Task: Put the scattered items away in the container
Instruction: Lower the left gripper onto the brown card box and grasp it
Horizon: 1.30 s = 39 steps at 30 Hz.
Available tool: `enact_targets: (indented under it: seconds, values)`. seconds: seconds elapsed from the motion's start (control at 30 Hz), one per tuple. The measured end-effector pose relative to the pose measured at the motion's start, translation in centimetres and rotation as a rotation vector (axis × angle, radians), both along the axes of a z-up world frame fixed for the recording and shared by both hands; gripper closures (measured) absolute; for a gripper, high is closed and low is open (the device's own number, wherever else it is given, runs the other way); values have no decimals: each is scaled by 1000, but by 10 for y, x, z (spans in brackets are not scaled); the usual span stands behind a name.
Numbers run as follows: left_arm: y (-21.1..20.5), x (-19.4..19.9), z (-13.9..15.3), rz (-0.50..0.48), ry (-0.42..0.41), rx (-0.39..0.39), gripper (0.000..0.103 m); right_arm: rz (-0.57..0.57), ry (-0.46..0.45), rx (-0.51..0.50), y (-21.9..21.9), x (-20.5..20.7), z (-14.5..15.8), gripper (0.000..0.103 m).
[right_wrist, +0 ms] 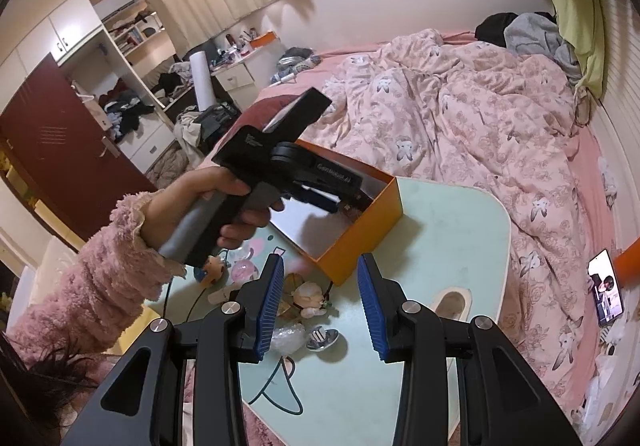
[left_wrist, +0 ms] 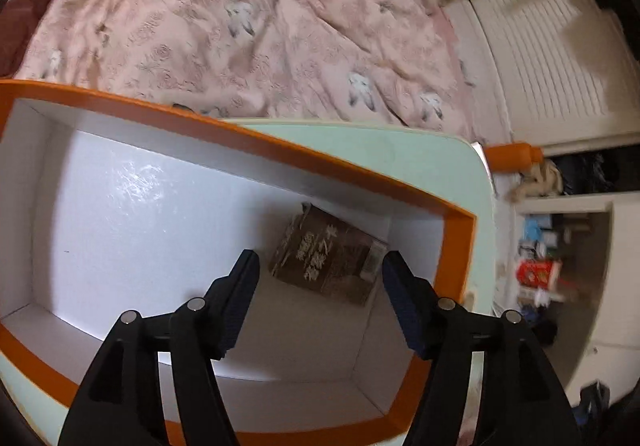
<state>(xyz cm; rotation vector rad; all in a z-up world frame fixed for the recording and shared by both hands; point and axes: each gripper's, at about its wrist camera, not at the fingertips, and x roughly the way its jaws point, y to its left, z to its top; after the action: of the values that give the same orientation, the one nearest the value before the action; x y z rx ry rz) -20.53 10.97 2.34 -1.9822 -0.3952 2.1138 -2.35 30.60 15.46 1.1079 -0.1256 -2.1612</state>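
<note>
Here the mint table sits by a pink bed. Both claws, left gripper and right gripper, gape wide, holding nothing. At twelve o'clock from the left claw, inside the orange box, a brown packet shows blurry, maybe Chinese writing.

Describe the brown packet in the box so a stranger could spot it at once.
Find the orange box with white inner walls on the pale green table beside the pink bed. Look down into it: the brown packet lies flat on the white floor, in the corner just beyond the open left claw. It is the only item seen inside, with pale printed characters.
</note>
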Motion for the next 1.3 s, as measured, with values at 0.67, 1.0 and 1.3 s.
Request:
enact_targets:
  seconds: [0.67,1.0,1.3]
  values:
    - [16,2,-5,82,48,-120,32,-20,-13,-13,8,-2,-8,66]
    - [2,5,-6,-176,-46,-202,20,-27,-21,-8,6,-3,-10,66]
    - [-23,7,-1,38,-35,-91,20,-7,-18,-4,-1,-4,-12,65]
